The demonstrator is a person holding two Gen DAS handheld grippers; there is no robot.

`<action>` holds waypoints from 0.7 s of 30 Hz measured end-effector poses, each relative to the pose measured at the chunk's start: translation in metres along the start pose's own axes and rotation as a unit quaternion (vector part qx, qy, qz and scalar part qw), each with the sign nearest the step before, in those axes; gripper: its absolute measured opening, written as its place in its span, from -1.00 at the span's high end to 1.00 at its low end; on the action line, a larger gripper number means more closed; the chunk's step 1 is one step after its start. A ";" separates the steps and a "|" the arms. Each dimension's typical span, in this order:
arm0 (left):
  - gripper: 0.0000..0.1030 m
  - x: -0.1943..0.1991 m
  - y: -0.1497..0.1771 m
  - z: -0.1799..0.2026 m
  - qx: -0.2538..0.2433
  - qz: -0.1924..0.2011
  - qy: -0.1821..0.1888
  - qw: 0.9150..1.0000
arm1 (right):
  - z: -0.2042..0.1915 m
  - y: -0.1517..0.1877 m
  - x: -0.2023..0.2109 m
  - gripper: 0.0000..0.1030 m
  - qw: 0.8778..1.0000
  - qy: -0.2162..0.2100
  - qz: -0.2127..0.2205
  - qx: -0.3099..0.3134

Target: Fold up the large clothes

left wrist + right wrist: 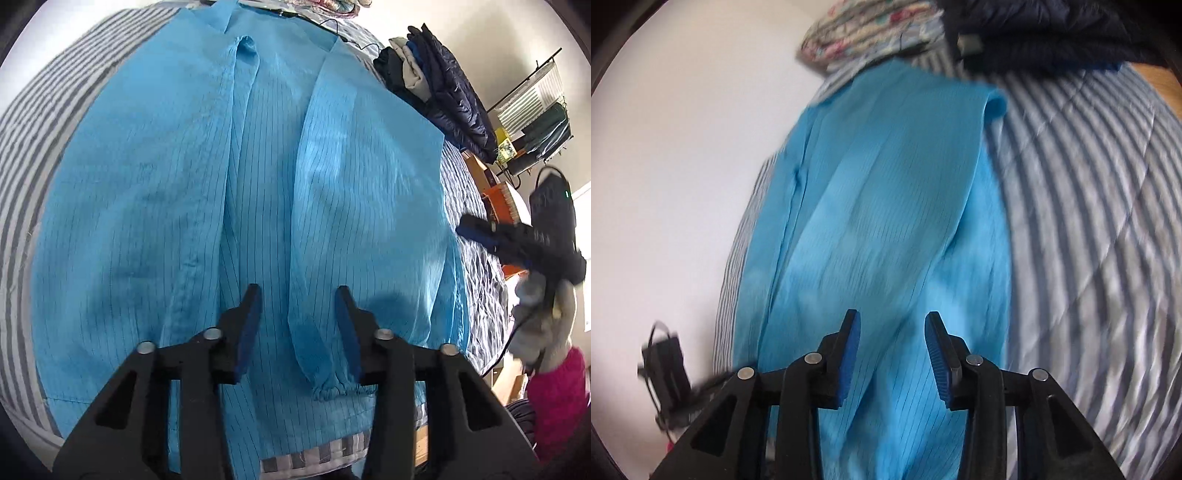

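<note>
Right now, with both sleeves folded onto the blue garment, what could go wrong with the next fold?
1. The elastic cuff lies loose near the hem; lifting the blue garment there could let that sleeve slide off.
2. Both the left claw and the right claw are open, gripping nothing, so a shallow pinch may catch only one layer.
3. The pile of dark clothes sits close to the garment's far corner and may snag.
</note>
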State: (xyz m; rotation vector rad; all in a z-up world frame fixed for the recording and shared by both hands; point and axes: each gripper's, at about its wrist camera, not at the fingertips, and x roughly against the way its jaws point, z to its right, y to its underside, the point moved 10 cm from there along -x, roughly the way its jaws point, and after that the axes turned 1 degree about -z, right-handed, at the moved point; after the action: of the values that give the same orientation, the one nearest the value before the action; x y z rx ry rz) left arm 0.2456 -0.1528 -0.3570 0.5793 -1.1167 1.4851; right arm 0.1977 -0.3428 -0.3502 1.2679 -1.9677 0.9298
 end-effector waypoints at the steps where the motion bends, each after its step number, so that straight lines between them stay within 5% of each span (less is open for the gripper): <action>1: 0.95 -0.005 0.001 0.001 0.002 -0.009 0.002 1.000 | -0.005 0.012 -0.003 0.24 1.000 -0.004 -0.010 0.000; 6: 1.00 -0.013 0.011 -0.003 0.008 -0.019 0.007 1.000 | -0.015 0.055 -0.018 0.21 0.999 0.000 -0.045 -0.001; 14: 1.00 -0.001 0.029 -0.001 0.034 -0.028 0.043 0.998 | -0.028 0.074 -0.033 0.21 0.997 -0.049 -0.039 -0.034; 18: 1.00 0.008 0.029 0.003 0.020 -0.013 0.041 0.999 | -0.036 0.077 -0.024 0.56 0.996 -0.077 -0.026 -0.045; 21: 1.00 0.009 0.027 0.008 0.011 -0.009 0.038 0.999 | -0.041 0.079 -0.012 0.56 0.997 -0.075 -0.015 -0.033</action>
State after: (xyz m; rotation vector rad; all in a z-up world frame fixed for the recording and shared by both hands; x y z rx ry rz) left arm 0.2158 -0.1533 -0.3542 0.5429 -1.0349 1.4926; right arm 0.1334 -0.2808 -0.3545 1.3607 -2.0708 0.7682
